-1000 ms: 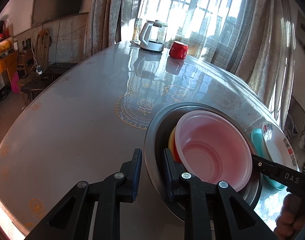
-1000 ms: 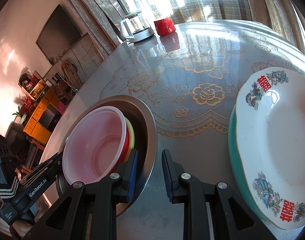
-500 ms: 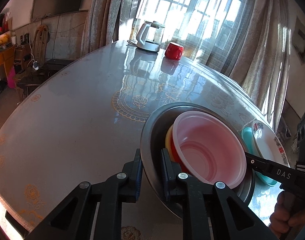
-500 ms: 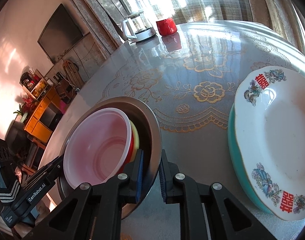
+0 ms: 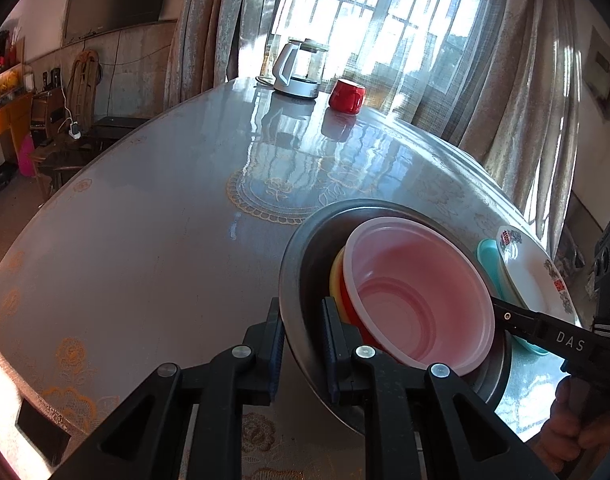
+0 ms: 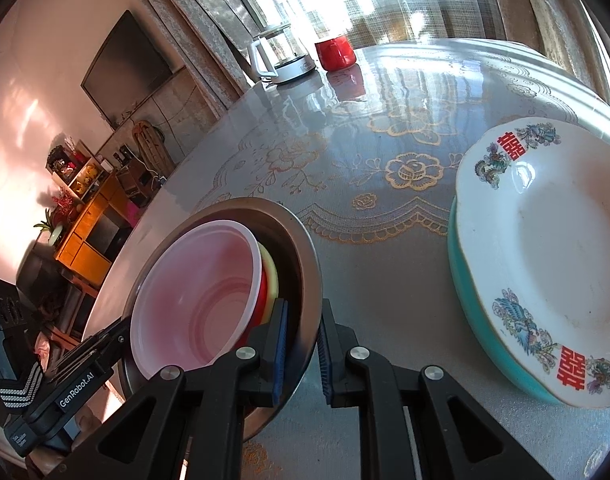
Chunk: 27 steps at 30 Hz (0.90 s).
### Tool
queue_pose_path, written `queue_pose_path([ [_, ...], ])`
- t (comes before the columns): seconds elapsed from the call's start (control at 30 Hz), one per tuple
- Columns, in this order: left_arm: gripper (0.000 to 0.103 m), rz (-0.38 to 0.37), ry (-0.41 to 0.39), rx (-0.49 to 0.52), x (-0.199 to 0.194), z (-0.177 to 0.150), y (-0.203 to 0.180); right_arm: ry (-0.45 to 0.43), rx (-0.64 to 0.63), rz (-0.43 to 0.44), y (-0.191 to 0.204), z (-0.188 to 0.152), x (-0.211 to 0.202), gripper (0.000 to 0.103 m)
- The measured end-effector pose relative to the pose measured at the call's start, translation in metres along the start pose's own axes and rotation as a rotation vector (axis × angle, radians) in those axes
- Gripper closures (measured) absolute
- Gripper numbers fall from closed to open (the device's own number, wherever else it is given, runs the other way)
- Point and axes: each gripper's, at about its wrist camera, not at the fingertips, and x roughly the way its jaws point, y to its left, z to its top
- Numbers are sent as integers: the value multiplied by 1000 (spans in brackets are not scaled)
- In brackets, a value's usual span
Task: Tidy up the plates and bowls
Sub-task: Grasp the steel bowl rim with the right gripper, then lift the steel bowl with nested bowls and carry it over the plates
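Left wrist view: the left gripper (image 5: pixel 301 344) is clamped on the near rim of the steel basin (image 5: pixel 301 248), which holds nested pink bowl (image 5: pixel 421 300), red and yellow bowls. The right gripper (image 6: pixel 303 354) pinches the opposite rim. Judged step: a two-handed carry of the basin; next calls for an even lift. Just beside sits the white plate (image 6: pixel 545 248) on a teal plate (image 6: pixel 465 280), the likeliest snag. Far off on the table (image 5: pixel 145 240) stand a kettle (image 5: pixel 297 68) and red mug (image 5: pixel 347 96).
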Motion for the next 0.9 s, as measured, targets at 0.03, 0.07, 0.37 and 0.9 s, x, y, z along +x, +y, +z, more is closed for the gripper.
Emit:
queue_pose_path([
  [0.03, 87, 0, 1, 2, 0, -1, 0, -1, 0, 3, 0, -1, -1, 88],
  [0.07, 87, 0, 0, 3, -1, -2, -1, -4, -3, 4, 0, -2, -2, 88],
  [0.37, 87, -10, -34, 34, -14, 1, -11, -31, 8, 28, -6, -2, -13, 88],
  [0.9, 87, -71, -62, 84, -23, 18, -44, -129, 61, 69, -24, 2, -54, 88],
])
